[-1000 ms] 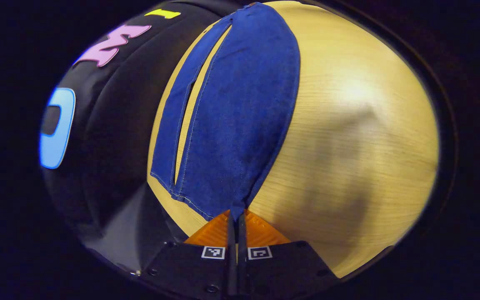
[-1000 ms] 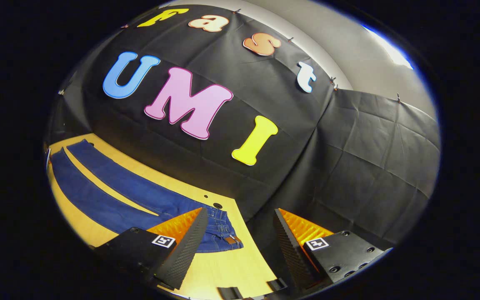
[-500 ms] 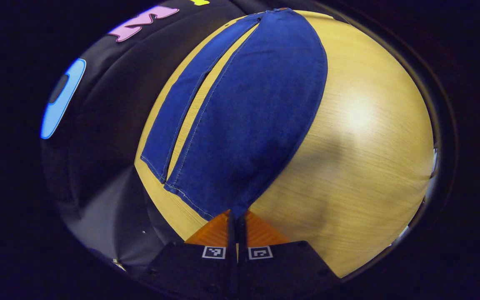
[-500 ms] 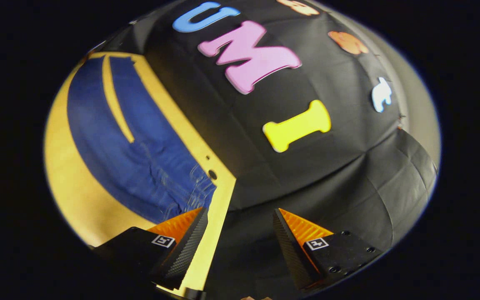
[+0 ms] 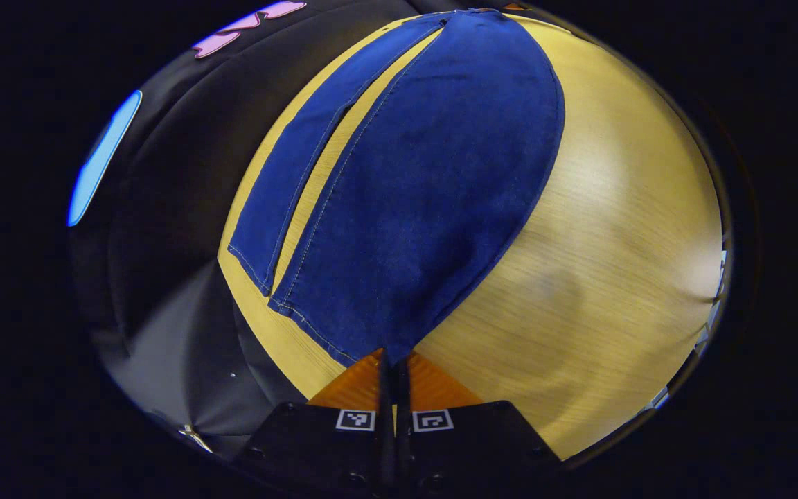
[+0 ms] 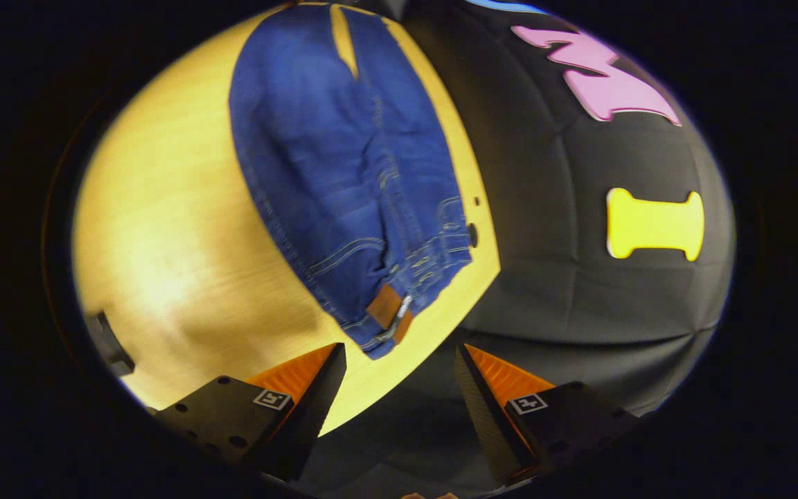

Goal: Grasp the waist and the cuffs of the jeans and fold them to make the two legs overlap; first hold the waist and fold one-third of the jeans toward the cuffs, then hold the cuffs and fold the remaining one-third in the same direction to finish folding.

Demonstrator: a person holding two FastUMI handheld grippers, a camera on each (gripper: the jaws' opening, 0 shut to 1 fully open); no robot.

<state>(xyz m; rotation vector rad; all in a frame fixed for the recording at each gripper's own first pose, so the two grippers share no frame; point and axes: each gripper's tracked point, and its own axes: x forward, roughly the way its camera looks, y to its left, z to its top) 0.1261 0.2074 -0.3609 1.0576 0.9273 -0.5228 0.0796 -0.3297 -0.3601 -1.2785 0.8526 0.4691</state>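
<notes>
With the left claw (image 5: pixel 393 360) pinching the near cuff (image 5: pixel 343 333), the spread right claw (image 6: pixel 399 367) (empty) should clamp the waist (image 6: pixel 399 305) just ahead.

Deep blue denim on the jeans (image 5: pixel 413 187), with pale stitching running along the leg seams and the cuff hems. In the right gripper view the jeans (image 6: pixel 330 166) show faded, lighter streaks near the waist, light double stitching curving round the pockets, and a tan-brown patch (image 6: pixel 386 309) on the waistband. The table (image 5: pixel 600 277) is warm yellow wood with fine straight grain and a pale glare across it.
</notes>
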